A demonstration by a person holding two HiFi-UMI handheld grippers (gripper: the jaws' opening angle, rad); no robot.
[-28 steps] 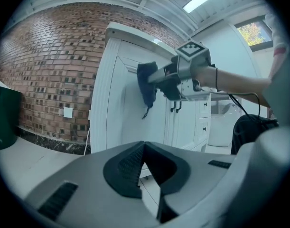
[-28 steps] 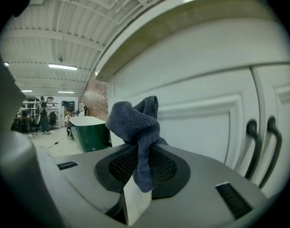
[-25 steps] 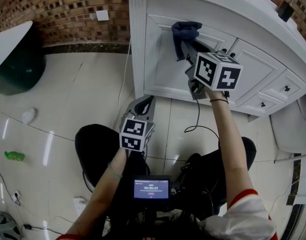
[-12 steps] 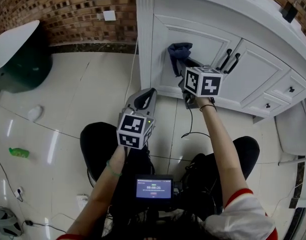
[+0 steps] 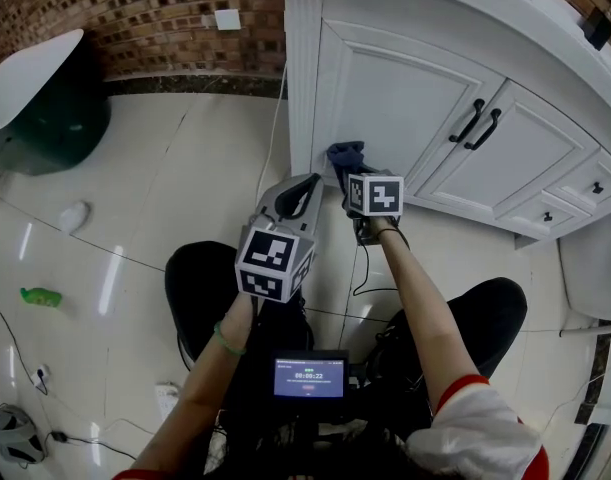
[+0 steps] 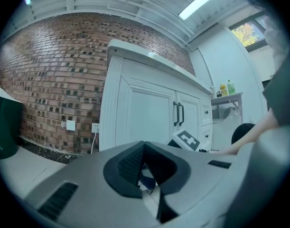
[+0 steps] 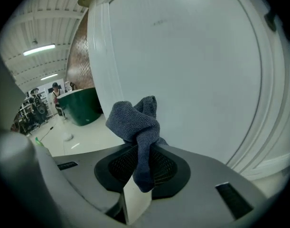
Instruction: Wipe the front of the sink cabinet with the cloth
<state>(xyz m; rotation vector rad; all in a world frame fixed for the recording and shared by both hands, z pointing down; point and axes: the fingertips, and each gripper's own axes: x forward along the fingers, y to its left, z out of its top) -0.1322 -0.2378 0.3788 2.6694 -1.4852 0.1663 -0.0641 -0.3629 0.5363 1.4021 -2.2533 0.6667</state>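
On the person's lap a small screen (image 5: pixel 307 377) is glowing, its digits too small to read. The left tool (image 5: pixel 301 186) is hanging closed and empty over the glossy tiled floor (image 5: pixel 155 198). The right tool (image 5: pixel 353 176) is pinching the cloth (image 5: pixel 343 154) against the bottom of the white cabinet (image 5: pixel 385 78) door, beside a brick wall (image 5: pixel 135 18).

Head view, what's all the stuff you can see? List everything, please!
sink cabinet: one, white, upper right
door handles: two, black, on the cabinet doors
brick wall: one, brown, top left
tub: one, dark green, left, by the wall
bottle: one, green, on the floor, far left
floor: one, pale tiles, all around
screen: one, lit blue, bottom centre
cloth: one, dark blue-grey, low at the cabinet front
left gripper: one, grey, shut, empty, centre
right gripper: one, grey, shut on cloth
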